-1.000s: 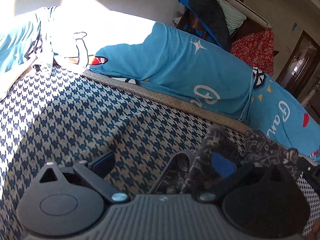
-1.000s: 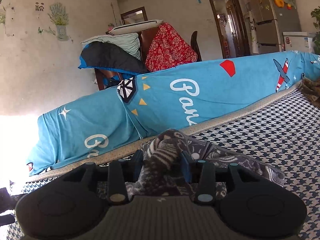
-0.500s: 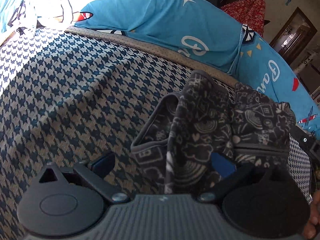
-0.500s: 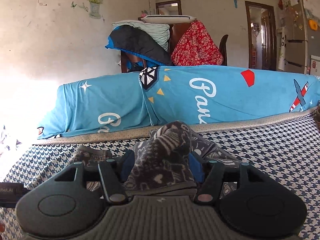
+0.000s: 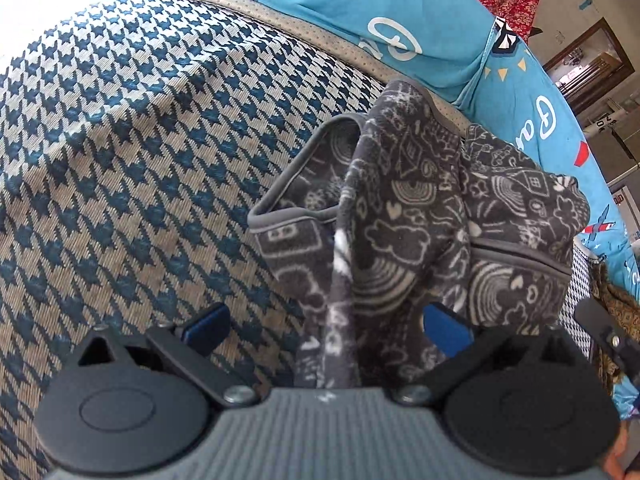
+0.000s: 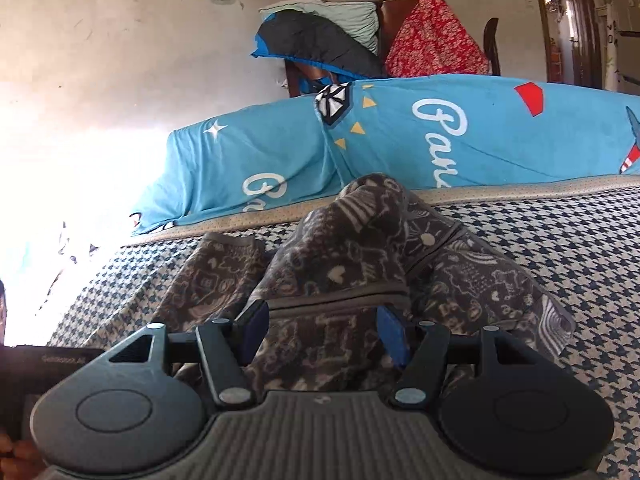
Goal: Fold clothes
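Observation:
A dark grey fleece garment (image 5: 404, 216) with white doodle print and grey trim lies bunched on the blue-and-beige houndstooth bed cover (image 5: 120, 140). My left gripper (image 5: 326, 325) points down at it, open wide. A fold of the garment hangs between its blue pads (image 5: 446, 328), close to the right one, and is not pinched. In the right wrist view the same garment (image 6: 360, 248) rises in a hump in front of my right gripper (image 6: 323, 334). That gripper is open, with the trimmed edge lying loose between its pads (image 6: 394, 336).
A bright blue printed blanket (image 6: 400, 148) runs along the bed's far edge. Behind it stands a chair piled with pillows, a dark jacket and a red floral cloth (image 6: 436, 40). A brown patterned cloth (image 5: 612, 312) lies at the right. Sun glare washes out the left.
The right jaws widened off the garment, and its hump sank onto the bed. The left gripper tilted down and came closer over the garment, jaws still wide.

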The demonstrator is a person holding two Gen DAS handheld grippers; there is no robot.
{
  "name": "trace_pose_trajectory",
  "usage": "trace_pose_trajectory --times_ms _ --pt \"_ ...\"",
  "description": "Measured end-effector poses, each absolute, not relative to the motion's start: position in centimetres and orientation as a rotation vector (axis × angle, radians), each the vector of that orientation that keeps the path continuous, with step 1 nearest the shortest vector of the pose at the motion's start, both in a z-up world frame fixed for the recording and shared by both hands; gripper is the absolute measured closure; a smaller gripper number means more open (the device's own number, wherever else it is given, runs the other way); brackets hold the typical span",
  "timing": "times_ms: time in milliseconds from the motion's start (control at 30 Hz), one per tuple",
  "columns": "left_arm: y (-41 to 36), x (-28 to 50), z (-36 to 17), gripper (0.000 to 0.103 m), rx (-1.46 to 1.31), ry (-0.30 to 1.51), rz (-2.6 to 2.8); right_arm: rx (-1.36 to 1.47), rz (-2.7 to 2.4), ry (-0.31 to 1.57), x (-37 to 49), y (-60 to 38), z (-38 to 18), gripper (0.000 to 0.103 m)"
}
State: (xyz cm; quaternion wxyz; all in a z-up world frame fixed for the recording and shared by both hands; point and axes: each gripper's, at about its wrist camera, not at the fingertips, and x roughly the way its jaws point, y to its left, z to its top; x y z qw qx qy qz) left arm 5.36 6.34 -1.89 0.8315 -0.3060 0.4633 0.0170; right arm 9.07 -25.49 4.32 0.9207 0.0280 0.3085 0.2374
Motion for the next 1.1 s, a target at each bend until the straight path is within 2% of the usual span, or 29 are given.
trace_pose_trajectory --times_ms 333,400,633,800,900,967,1067,1100 --pt "6.1 6.9 -1.9 0.0 -0.618 0.967 0.005 -0.088 0.797 0.749 3.4 -21.6 2.3 0.042" --pt "6.2 7.2 -1.9 0.0 -0.614 0.977 -0.009 -0.106 0.828 0.762 2.5 -20.8 1.8 0.036" --pt "6.0 7.6 -1.9 0.0 -0.601 0.996 -0.034 -0.248 0.851 0.738 -0.1 -17.9 0.4 0.032" --pt "5.3 8.3 -2.1 0.0 -0.627 1.009 -0.097 -0.323 0.868 0.738 -0.4 -16.3 -0.8 0.019" --pt "4.9 8.5 -2.2 0.001 -0.621 1.017 -0.11 -0.384 0.844 0.754 -0.5 -14.9 -2.4 0.018" --pt "4.6 8.7 -2.1 0.003 -0.611 1.021 -0.121 -0.442 0.815 0.737 -0.6 -14.0 -3.5 0.018" --pt "4.5 8.9 -2.1 0.017 -0.62 1.018 -0.139 -0.469 0.775 0.724 -0.1 -13.6 -4.5 0.024" --pt "4.6 8.9 -2.1 0.023 -0.625 1.015 -0.132 -0.459 0.766 0.722 0.1 -13.7 -4.7 0.032"
